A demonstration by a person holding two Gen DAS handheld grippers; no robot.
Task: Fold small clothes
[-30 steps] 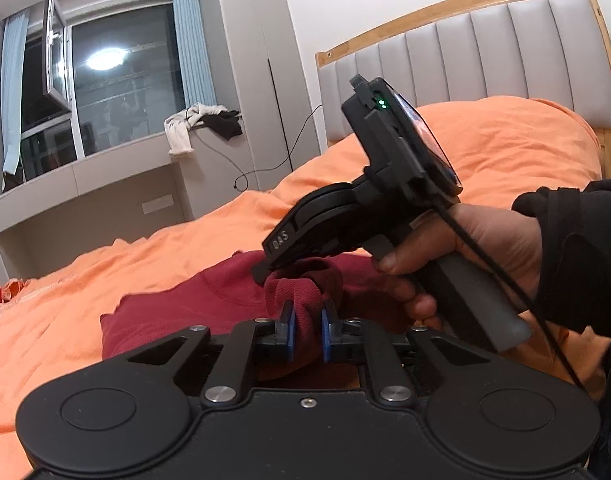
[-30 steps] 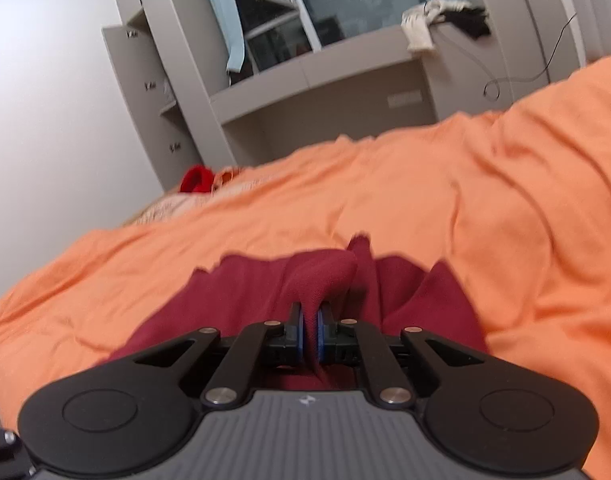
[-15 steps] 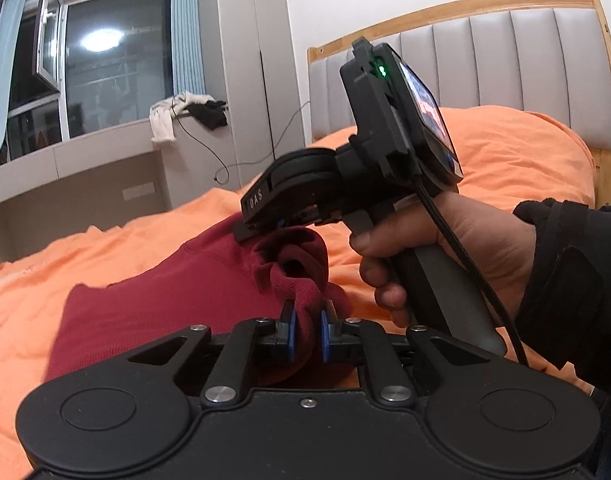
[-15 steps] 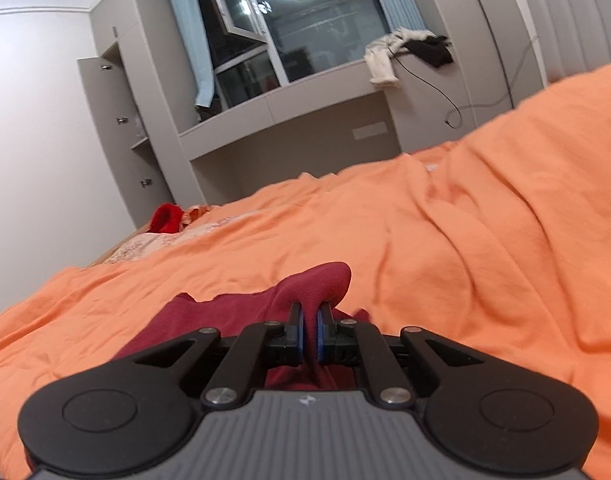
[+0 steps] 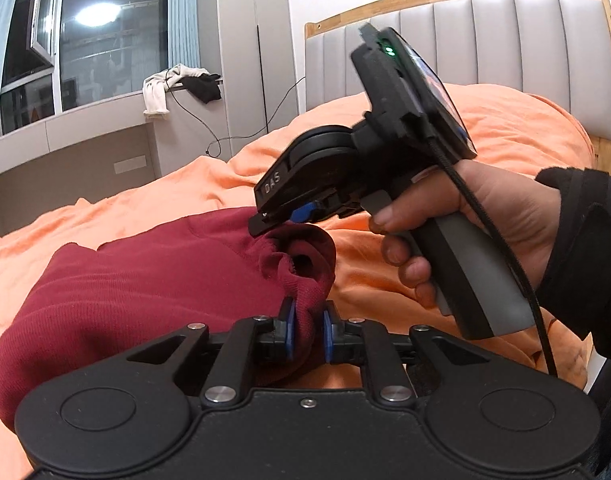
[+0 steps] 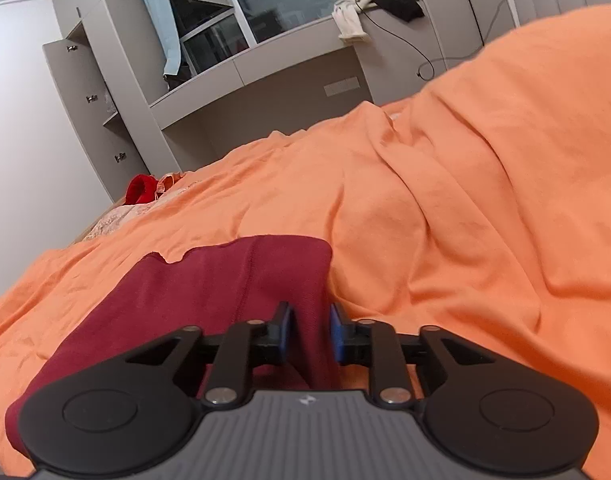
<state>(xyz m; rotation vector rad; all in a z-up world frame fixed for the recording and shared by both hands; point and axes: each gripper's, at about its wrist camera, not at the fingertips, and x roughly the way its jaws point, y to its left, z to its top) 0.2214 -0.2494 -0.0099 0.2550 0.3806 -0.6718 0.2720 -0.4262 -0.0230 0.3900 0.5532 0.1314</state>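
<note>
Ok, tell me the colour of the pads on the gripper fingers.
Blue. The pads show best in the right wrist view, either side of the dark red knit garment.

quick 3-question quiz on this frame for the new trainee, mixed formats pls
1. True or false: the dark red knit garment lies on a white sheet.
2. Multiple choice: in the right wrist view, what is between the blue pads of the right claw? A) an orange fold B) red fabric C) a black cable
3. Fill in: the bunched red cuff in the left claw sits just below the ____ claw in the left wrist view.

Key
1. False: it lies on the orange bedspread.
2. B. The jaws are opening, the fabric no longer pinched.
3. right.
</note>
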